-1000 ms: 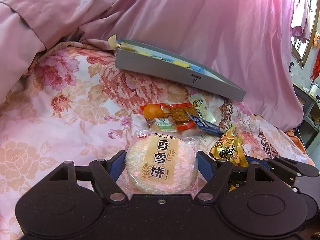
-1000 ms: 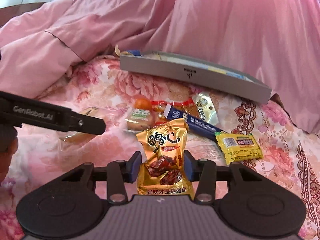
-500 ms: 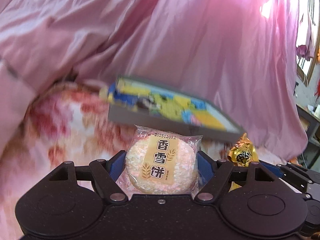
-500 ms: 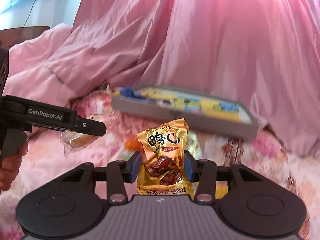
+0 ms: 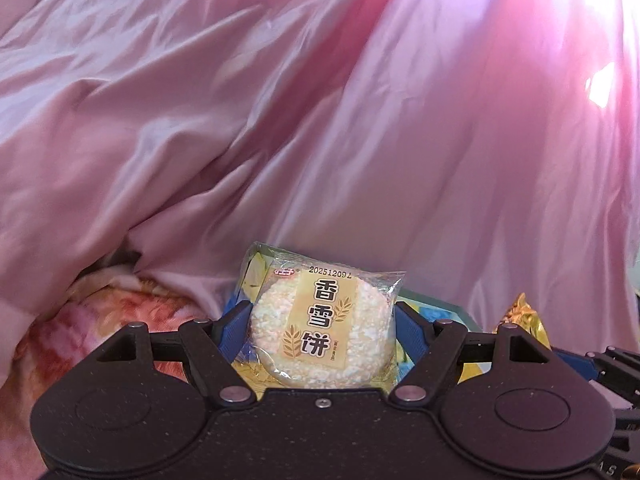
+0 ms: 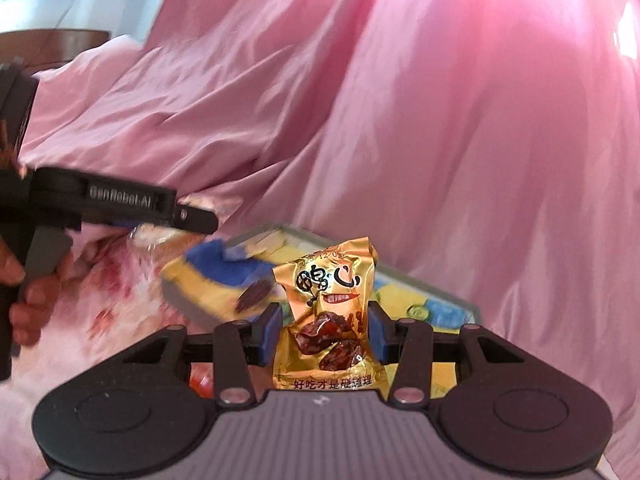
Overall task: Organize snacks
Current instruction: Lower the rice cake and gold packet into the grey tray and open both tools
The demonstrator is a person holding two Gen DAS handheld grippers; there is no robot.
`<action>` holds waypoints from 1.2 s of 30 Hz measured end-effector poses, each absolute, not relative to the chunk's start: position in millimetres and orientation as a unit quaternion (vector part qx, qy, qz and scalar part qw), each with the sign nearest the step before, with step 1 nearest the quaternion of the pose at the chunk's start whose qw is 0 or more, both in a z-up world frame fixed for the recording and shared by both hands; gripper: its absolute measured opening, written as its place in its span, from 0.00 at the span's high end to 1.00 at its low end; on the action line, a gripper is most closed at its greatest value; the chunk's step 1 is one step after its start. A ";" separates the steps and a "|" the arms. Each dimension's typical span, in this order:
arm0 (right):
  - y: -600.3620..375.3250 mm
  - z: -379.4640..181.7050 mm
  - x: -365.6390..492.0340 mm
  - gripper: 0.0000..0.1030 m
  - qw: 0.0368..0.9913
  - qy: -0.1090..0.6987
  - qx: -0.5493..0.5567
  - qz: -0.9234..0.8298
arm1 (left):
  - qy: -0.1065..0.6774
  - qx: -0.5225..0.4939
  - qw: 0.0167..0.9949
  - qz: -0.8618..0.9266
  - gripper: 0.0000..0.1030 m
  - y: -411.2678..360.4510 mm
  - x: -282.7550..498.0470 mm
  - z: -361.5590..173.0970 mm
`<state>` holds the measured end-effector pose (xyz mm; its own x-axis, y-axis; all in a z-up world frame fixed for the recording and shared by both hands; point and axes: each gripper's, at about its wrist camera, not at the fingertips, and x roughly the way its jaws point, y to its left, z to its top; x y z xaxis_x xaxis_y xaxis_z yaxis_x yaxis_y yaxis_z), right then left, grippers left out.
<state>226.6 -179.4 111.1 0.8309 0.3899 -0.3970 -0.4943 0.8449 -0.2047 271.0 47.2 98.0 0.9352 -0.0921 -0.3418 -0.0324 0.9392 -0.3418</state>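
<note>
My left gripper is shut on a round rice cracker in a clear wrapper with a tan label, held up in the air. My right gripper is shut on a gold snack packet printed with brown pieces. Behind both lies a shallow grey box with a yellow and blue inside; only a corner of the grey box shows in the left wrist view. The left gripper also appears at the left of the right wrist view, with the cracker under its finger. The gold packet peeks in at the left view's right edge.
A big pink quilt rises behind the box and fills most of both views. A floral bedsheet lies below at the left. A person's hand grips the left tool's handle. A wooden headboard shows at the far left.
Both grippers rose with their snacks and came closer to the grey box. The loose snacks on the bedsheet dropped out of sight below. Neither grip changed.
</note>
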 end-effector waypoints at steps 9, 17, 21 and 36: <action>-169.4 89.0 295.2 0.52 0.952 0.206 -0.115 0.193 | 0.207 -0.173 0.963 -0.021 0.26 36.9 312.6 80.5; -161.3 69.0 326.7 0.52 0.947 0.243 -0.096 0.188 | 0.227 -0.156 0.961 -0.022 0.26 31.3 327.2 67.7; -161.6 62.9 329.8 0.51 0.945 0.251 -0.093 0.187 | 0.243 -0.152 0.958 -0.011 0.26 29.3 332.4 62.7; -179.9 63.9 319.1 0.29 0.954 0.237 -0.054 0.178 | 0.235 -0.146 0.961 0.002 0.02 25.7 311.0 82.5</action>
<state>319.1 -179.9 63.9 0.8248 0.3134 -0.4706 -0.3641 0.9312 -0.0181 311.0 25.7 82.5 0.8896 -0.0649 -0.4521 -0.0727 0.9571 -0.2805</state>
